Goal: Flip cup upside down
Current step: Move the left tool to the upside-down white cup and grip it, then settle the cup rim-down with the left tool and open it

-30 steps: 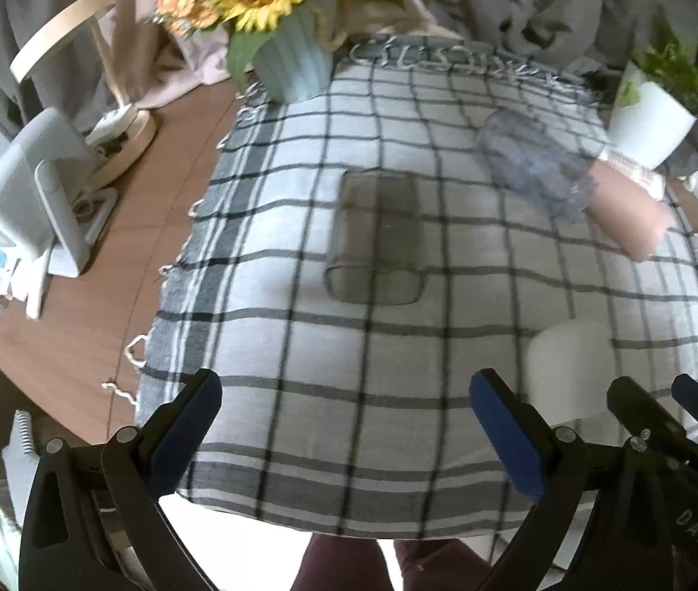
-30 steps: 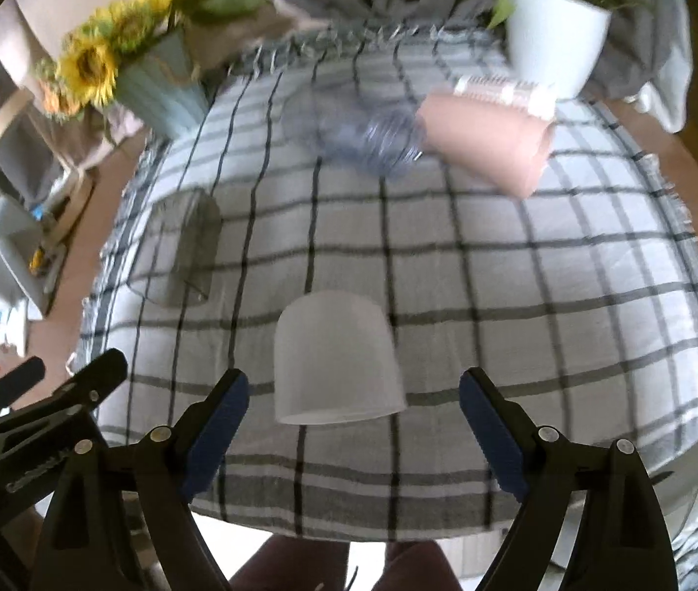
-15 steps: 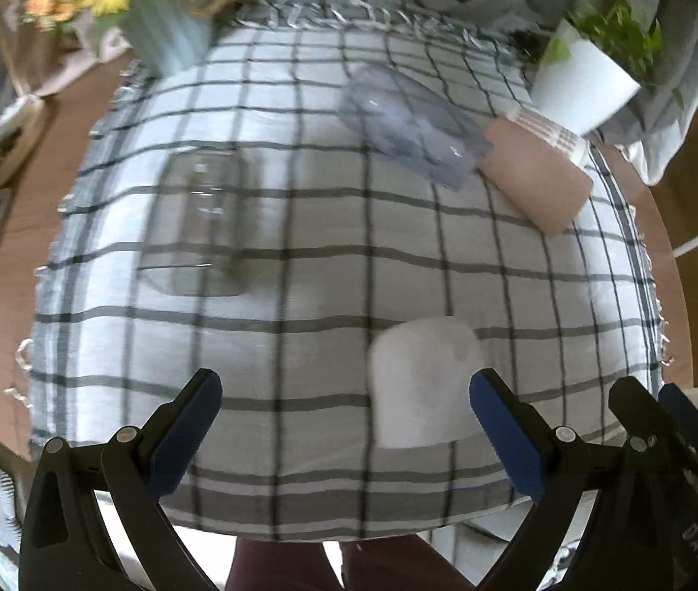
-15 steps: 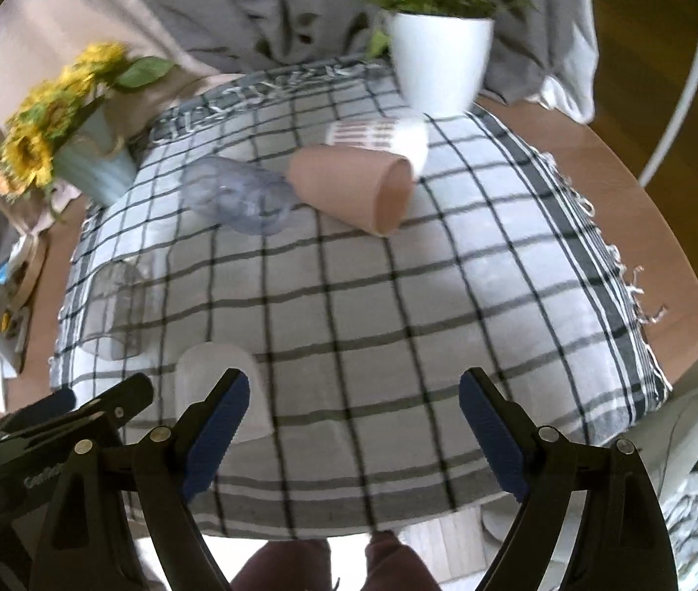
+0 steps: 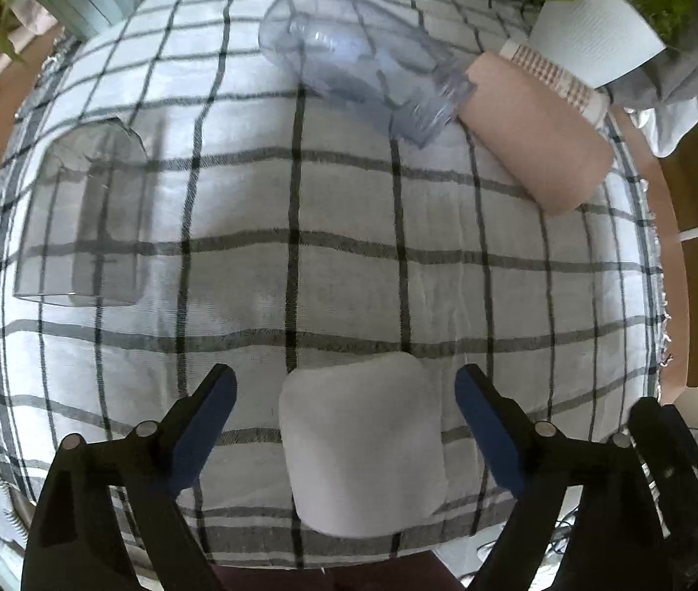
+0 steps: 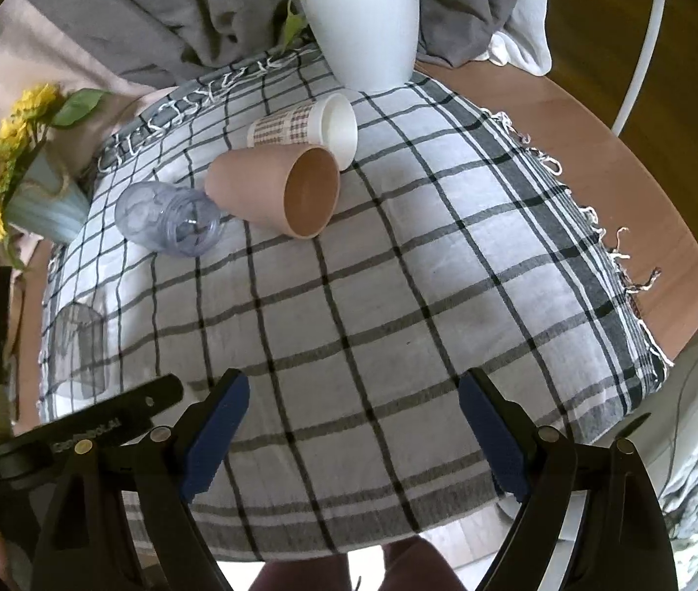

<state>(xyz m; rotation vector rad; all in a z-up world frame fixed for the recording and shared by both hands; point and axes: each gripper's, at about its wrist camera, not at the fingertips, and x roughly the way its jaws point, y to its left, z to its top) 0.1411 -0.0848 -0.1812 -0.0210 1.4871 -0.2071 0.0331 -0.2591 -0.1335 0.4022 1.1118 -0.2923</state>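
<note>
A white cup [image 5: 364,443] stands upside down on the checked cloth [image 5: 349,226], between my left gripper's [image 5: 345,384] open blue fingers, not gripped. A clear glass [image 5: 78,219] stands upside down at the left; it also shows in the right wrist view [image 6: 78,352]. A clear bluish cup [image 5: 364,74] [image 6: 169,219], a pink cup [image 5: 541,143] [image 6: 277,192] and a patterned paper cup [image 6: 307,125] lie on their sides at the back. My right gripper [image 6: 354,386] is open and empty over the cloth's front.
A white plant pot [image 6: 366,29] stands at the back of the table. A sunflower vase [image 6: 29,197] stands at the back left. The wooden table edge [image 6: 644,187] shows on the right. The left gripper's body [image 6: 63,436] is at the lower left of the right wrist view.
My left gripper has swung right and forward, so the white cup now sits between its fingers. My right gripper has swung right, away from the white cup, toward the lying cups.
</note>
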